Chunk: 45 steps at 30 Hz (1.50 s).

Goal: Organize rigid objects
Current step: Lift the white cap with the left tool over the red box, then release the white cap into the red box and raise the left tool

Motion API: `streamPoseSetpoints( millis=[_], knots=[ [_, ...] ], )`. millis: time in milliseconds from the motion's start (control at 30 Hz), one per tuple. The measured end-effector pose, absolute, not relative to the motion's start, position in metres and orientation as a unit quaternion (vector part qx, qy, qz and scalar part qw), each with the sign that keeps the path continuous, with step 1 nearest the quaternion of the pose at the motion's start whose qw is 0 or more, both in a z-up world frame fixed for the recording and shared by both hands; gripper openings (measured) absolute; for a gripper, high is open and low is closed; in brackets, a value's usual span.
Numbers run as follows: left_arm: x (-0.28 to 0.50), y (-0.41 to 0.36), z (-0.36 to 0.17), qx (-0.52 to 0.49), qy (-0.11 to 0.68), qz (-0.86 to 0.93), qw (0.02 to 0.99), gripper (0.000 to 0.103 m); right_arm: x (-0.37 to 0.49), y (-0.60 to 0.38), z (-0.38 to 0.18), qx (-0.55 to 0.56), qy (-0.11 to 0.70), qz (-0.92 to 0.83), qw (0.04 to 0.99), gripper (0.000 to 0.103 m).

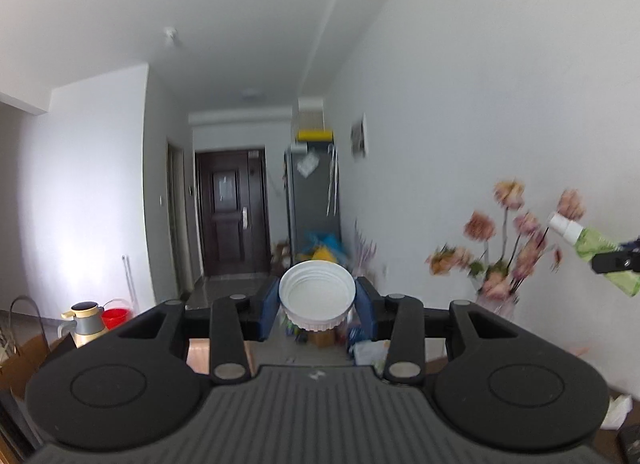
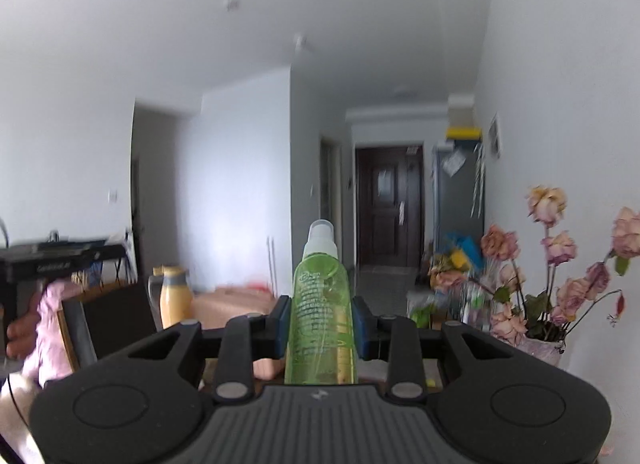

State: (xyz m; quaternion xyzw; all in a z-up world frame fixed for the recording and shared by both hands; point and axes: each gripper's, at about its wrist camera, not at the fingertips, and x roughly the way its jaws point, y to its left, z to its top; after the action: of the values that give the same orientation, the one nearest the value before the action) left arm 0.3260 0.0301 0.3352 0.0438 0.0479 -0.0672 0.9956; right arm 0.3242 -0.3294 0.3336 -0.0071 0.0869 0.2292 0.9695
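A white ribbed container [image 1: 317,291], its round opening facing the camera, is clamped between the blue pads of my left gripper [image 1: 318,304], held up in the air. My right gripper [image 2: 322,322] is shut on a translucent green spray bottle [image 2: 322,316] with a clear cap, standing upright between its blue pads. In the left wrist view the same green bottle [image 1: 600,254] and a bit of the right gripper appear at the far right edge, tilted. A person's hand [image 2: 22,330] and pink sleeve hold the left gripper's handle at the left of the right wrist view.
A vase of dried pink flowers [image 2: 560,276] stands by the right wall. A yellow and grey thermos jug [image 2: 172,296] sits left of centre beside a dark chair back [image 2: 112,320]. A dark door [image 1: 232,216] and a grey cabinet [image 1: 312,192] close the far corridor.
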Motion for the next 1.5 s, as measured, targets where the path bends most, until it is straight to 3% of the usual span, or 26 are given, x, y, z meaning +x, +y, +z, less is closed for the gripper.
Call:
streamPoseSetpoints(
  millis=[333, 633, 933, 967, 1000, 1100, 1367, 1467, 1500],
  knots=[
    [0.475, 0.028, 0.298, 0.037, 0.212, -0.098, 0.972, 0.041, 0.461, -0.302, 0.308, -0.057, 0.216, 0.208, 0.952, 0.03],
    [0.592, 0.013, 0.173, 0.045, 0.34, -0.106, 0.933, 0.041, 0.571, -0.274, 0.19, -0.069, 0.342, 0.171, 0.922, 0.03],
    [0.662, 0.006, 0.054, 0.048, 0.433, -0.124, 0.891, 0.041, 0.642, -0.249, 0.054, -0.117, 0.448, 0.125, 0.877, 0.028],
    [0.667, 0.004, 0.045, 0.055, 0.435, -0.123, 0.89, 0.041, 0.647, -0.247, 0.041, -0.126, 0.456, 0.12, 0.873, 0.02],
    [0.671, 0.004, 0.036, 0.059, 0.438, -0.122, 0.889, 0.041, 0.651, -0.246, 0.029, -0.135, 0.459, 0.113, 0.871, 0.005],
    [0.685, 0.003, 0.01, 0.065, 0.452, -0.114, 0.882, 0.041, 0.665, -0.242, 0.008, -0.155, 0.464, 0.093, 0.867, 0.0],
    [0.706, 0.006, -0.014, 0.059, 0.471, -0.107, 0.874, 0.043, 0.683, -0.243, -0.001, -0.142, 0.465, 0.087, 0.869, 0.005],
    [0.706, 0.009, -0.006, 0.052, 0.469, -0.099, 0.876, 0.048, 0.684, -0.244, 0.003, -0.13, 0.472, 0.095, 0.867, 0.022],
    [0.705, 0.01, -0.004, 0.05, 0.467, -0.097, 0.878, 0.049, 0.683, -0.245, 0.006, -0.123, 0.472, 0.096, 0.868, 0.032]
  ],
)
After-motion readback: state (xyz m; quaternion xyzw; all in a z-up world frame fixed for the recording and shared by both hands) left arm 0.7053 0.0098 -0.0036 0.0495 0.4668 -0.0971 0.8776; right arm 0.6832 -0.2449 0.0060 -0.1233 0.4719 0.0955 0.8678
